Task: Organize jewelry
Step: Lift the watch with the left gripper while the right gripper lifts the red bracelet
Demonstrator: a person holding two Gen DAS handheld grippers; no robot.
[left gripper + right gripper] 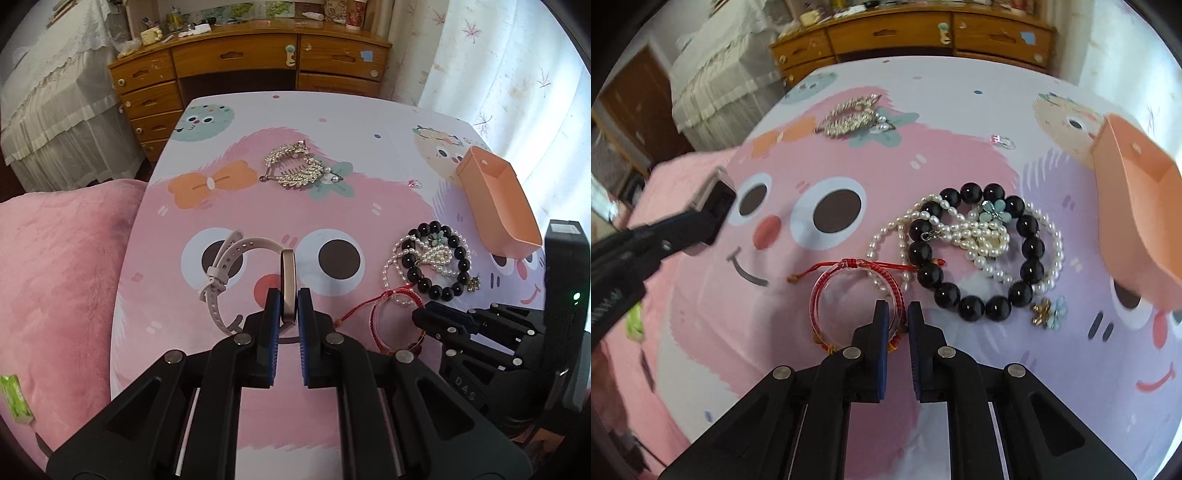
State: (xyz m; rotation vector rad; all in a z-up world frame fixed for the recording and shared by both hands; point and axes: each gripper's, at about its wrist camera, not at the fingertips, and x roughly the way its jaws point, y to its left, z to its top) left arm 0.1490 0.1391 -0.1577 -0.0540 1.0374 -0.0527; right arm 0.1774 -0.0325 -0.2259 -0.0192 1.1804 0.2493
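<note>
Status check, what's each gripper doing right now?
Left gripper shut on watch. Right gripper closing around red bracelet, grip unclear. Orange box open, unobstructed.

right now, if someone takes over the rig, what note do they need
Left hand-held gripper: shut on the watch, gripping its case edge-on, strap trailing left over the table.
Right hand-held gripper: fingers either side of the red cord bracelet, narrowly apart; grip uncertain.
On the table: black bead bracelet tangled with pearl strands, flower charm, silver hair comb, small ring.
Orange box at far right; nothing visible inside.
Done: nothing sorted yet. Left: everything.
</note>
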